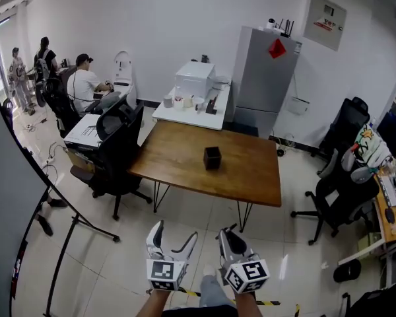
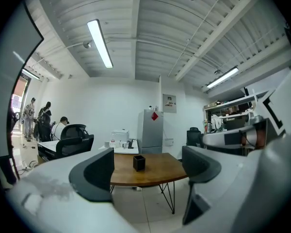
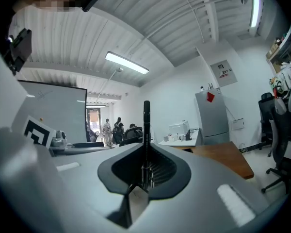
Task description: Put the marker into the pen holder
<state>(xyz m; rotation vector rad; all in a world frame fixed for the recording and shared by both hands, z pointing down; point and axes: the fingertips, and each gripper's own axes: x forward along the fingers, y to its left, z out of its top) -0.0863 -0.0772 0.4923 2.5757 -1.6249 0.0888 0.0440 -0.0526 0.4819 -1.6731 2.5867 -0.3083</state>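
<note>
- We hold both grippers low over the tiled floor (image 1: 185,210), short of the near edge of the wooden table (image 1: 251,174).
- Our left gripper (image 1: 174,238) has its jaws spread wide with nothing between the pads. In the left gripper view, only the far-off table shows through the gap.
- Our right gripper (image 1: 228,238) is pressed together on the marker (image 3: 146,125). This dark, slim marker stands upright in the pinch, with its upper end rising well above the jaws.
- The pen holder (image 1: 212,158), a small black box open at the top, sits near the middle of the wooden table, well apart from both grippers.
- A black office chair (image 1: 115,150) stands at the table's left end.
- Behind the wooden table we see a white table (image 1: 198,117) with small items on it, and a grey fridge (image 1: 264,78) against the wall.
- People sit and stand at the far left of the room.
</note>
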